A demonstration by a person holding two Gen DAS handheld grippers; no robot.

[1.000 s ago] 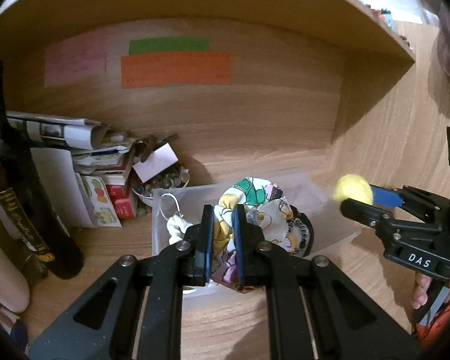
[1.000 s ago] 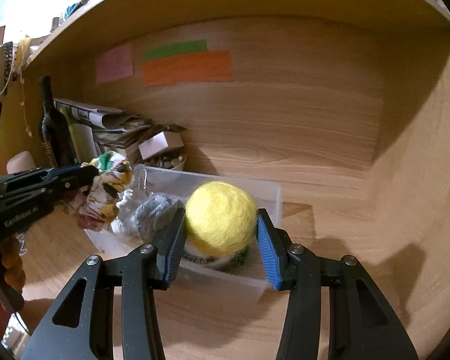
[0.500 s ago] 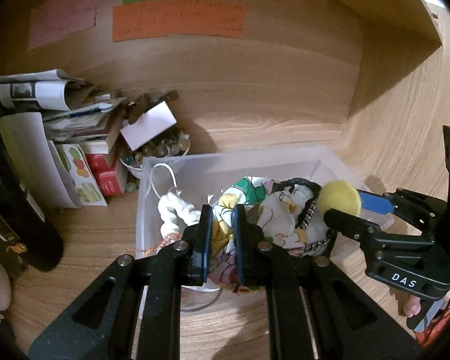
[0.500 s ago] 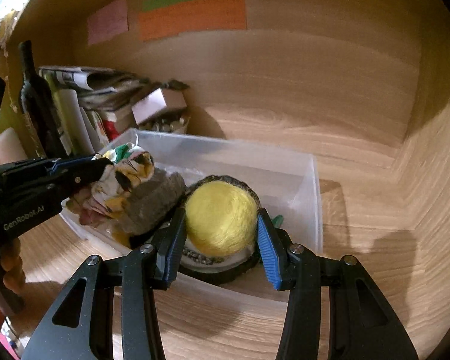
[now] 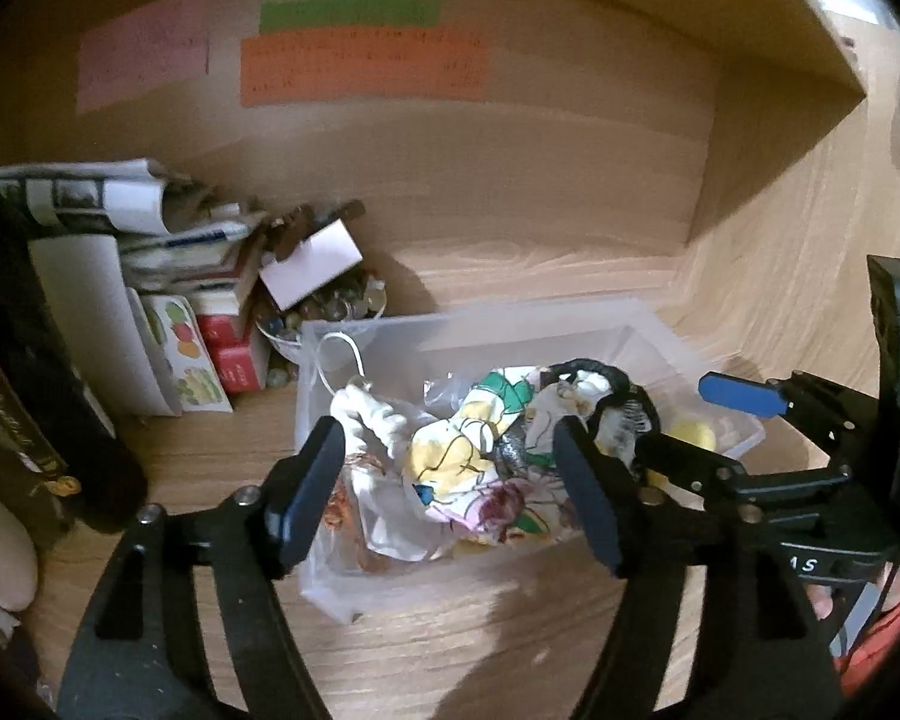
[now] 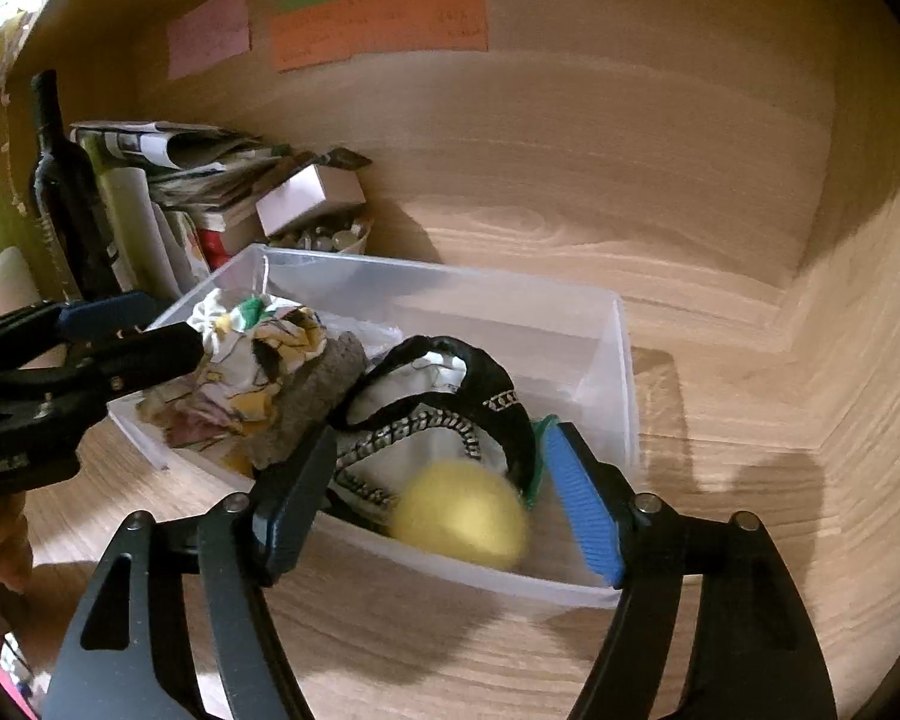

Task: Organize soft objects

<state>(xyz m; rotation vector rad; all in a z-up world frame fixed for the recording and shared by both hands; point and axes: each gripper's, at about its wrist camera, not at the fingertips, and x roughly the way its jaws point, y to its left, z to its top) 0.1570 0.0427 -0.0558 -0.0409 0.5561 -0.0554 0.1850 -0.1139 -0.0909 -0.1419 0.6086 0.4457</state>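
A clear plastic bin (image 6: 624,360) (image 5: 660,324) stands on the wooden shelf. In it lie a floral patterned cloth (image 5: 456,468) (image 6: 252,360), a grey felt piece (image 6: 318,402), a black-trimmed pouch (image 6: 450,408) and a yellow felt ball (image 6: 459,516) (image 5: 693,432). My left gripper (image 5: 456,498) is open over the bin's near left end, with the cloth lying loose between its fingers. My right gripper (image 6: 444,504) is open over the near right end, with the ball free in the bin between its fingers.
A dark wine bottle (image 6: 66,192), rolled newspapers (image 5: 102,198), books and a bowl of small items (image 5: 330,306) with a white box (image 6: 309,198) crowd the shelf's left. Coloured paper notes (image 5: 360,66) hang on the back wall. The shelf side wall (image 6: 870,300) is to the right.
Both grippers have opened. The floral cloth has dropped from the left gripper into the bin, and the yellow ball has dropped from the right gripper into the bin.
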